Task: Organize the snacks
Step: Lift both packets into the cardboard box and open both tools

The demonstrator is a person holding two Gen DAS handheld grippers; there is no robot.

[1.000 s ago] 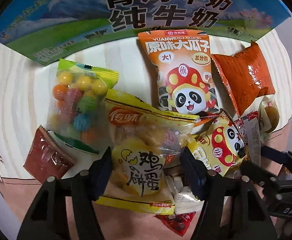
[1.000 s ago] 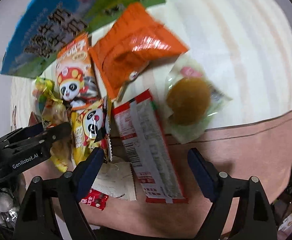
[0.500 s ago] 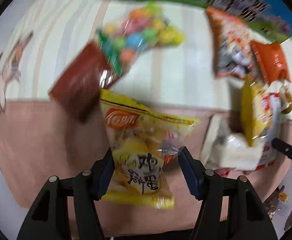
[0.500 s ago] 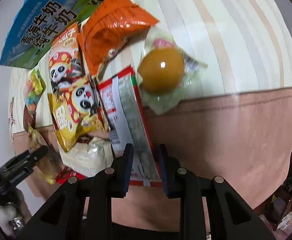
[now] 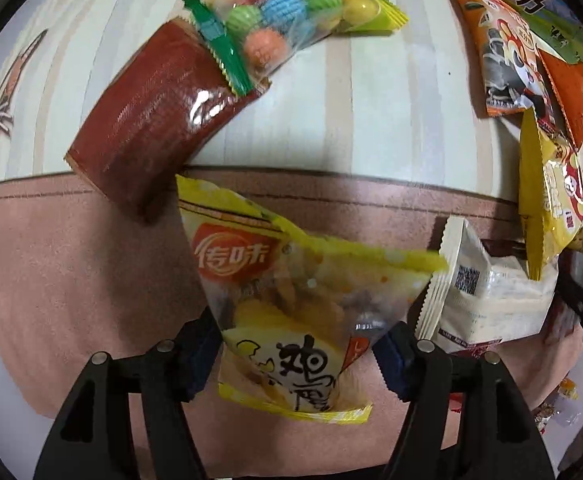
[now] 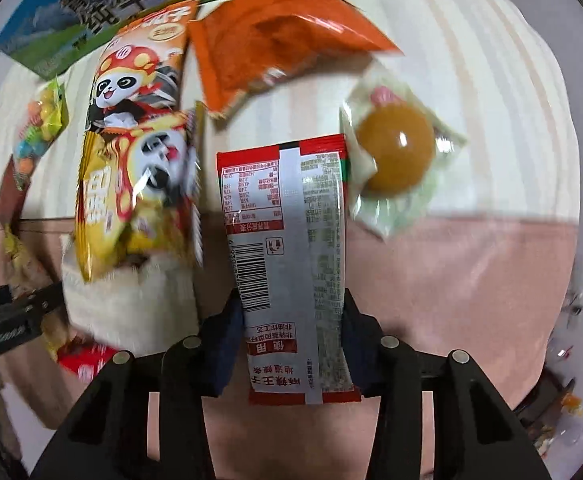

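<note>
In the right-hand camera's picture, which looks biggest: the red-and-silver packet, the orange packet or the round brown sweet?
As they look in that view:
1. red-and-silver packet, held in the right tongs nearest the camera, which enlarges it
2. orange packet
3. round brown sweet

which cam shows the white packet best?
Left wrist: the white packet shows its serrated edge and QR code, sharp, right of the left gripper. Right wrist shows it blurred, mostly under the yellow panda bag.
</note>
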